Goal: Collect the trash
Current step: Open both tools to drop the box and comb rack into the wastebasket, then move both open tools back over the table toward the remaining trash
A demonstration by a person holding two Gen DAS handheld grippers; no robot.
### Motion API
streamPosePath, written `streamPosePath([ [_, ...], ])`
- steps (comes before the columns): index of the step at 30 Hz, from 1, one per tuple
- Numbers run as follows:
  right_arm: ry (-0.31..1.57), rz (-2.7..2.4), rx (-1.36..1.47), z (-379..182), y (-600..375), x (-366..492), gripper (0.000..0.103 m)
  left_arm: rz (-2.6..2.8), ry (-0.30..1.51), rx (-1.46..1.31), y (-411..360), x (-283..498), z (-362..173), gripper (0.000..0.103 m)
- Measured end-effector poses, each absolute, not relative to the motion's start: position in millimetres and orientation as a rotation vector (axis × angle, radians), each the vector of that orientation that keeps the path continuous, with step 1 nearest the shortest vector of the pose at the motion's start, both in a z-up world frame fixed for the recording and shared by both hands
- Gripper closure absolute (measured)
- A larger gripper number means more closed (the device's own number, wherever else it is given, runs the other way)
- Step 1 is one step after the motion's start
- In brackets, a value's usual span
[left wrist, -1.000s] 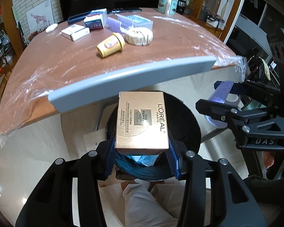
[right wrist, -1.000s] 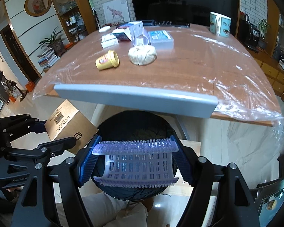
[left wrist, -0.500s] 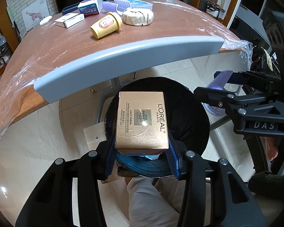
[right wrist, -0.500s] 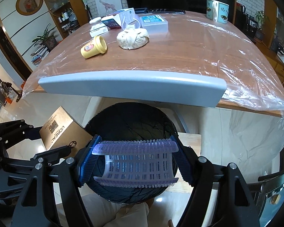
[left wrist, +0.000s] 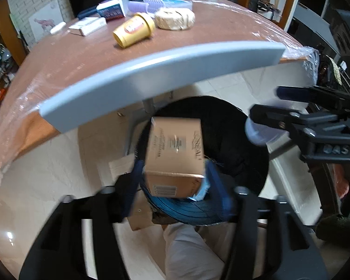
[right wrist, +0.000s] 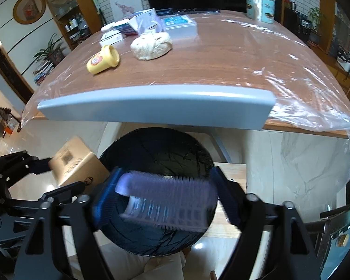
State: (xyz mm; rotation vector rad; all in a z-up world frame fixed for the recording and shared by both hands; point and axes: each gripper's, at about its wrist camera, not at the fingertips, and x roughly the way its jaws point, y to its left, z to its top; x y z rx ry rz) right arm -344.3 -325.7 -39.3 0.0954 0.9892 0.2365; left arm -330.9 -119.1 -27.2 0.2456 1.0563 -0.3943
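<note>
**Two pieces of trash poised over the bin**

Gold cardboard, a L'Oréal carton [left wrist: 175, 149], sits between the blue pads of the left hand-held gripper [left wrist: 175, 182], tilted forward and blurred. The jaws look spread slightly wider than the carton, so it appears to be slipping free rather than gripped; the blur leaves this uncertain. It hangs directly above the round bin with a black liner [left wrist: 233, 126] on the floor, the likely reason for holding it there: letting go should send it inside.

The right hand-held gripper [right wrist: 166, 198] is above the same bin [right wrist: 156, 149], with a pale purple ridged plastic tray [right wrist: 168, 200] lying across its jaws. The tray is blurred and skewed, one end near the left pad and a visible gap at the right pad, so it too seems to be coming loose. Whether the pads touch it cannot be told.

Beyond the bin is a wooden worktop [right wrist: 221, 58] under clear plastic sheeting, with a grey edge strip [right wrist: 151, 105] overhanging the bin's far side. On it lie a tipped yellow cup [right wrist: 102, 59], a cream wad of wrapping [right wrist: 151, 44], several small boxes [right wrist: 128, 26] and two mugs [right wrist: 260, 8], probably more to collect. The two grippers crowd the bin mouth side by side, and the carton is near its left rim.
</note>
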Motion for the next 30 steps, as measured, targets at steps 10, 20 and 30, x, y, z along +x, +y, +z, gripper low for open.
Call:
streamPosePath([
  [10, 0.917, 0.190, 0.143, -13, -348, -352, 0.006, -0.366, 1.006, 0.200, -110, -331, -9, 0.026],
  [20, 0.839, 0.162, 0.166, 14, -366, -345, 0.004, -0.352, 0.945, 0.144, -104, -325, 12, 0.015],
  [30, 0.764, 0.160, 0.132, 34, -366, -351, 0.004, -0.330, 0.891, 0.064, -98, -321, 34, 0.010],
])
